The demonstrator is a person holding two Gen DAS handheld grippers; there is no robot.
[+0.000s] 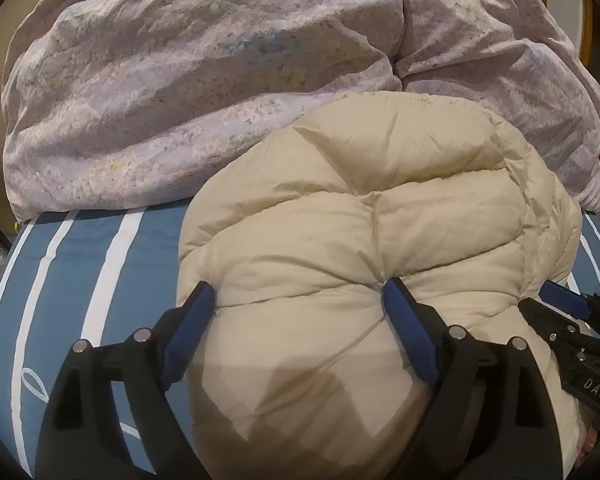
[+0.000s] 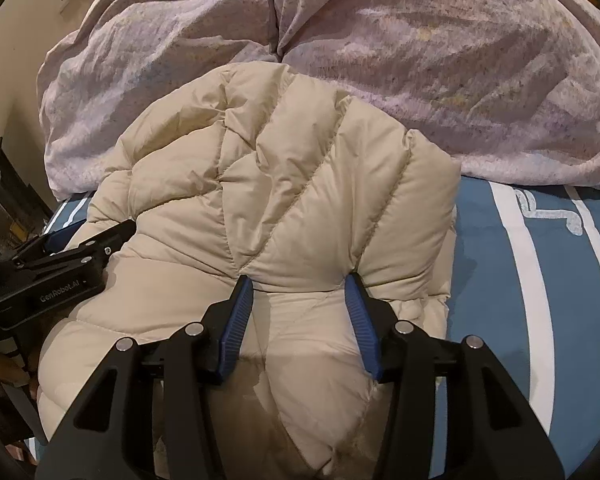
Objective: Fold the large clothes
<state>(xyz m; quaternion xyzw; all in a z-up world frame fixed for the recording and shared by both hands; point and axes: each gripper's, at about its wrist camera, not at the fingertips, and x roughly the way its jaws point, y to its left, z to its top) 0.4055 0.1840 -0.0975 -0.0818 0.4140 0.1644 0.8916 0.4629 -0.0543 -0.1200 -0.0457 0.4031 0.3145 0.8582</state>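
I have the cream quilted puffer jacket (image 1: 364,240) bunched on the blue white-striped bedsheet (image 1: 80,280), a lilac floral duvet (image 1: 180,80) heaped at twelve o'clock. My left gripper (image 1: 298,300) straddles a thick fold, fingers wide; my right gripper (image 2: 300,286) pinches a narrower ridge at six o'clock — both seem to be holding padding. I judge we're mid-fold; next calls for lifting both edges together and laying them over evenly.
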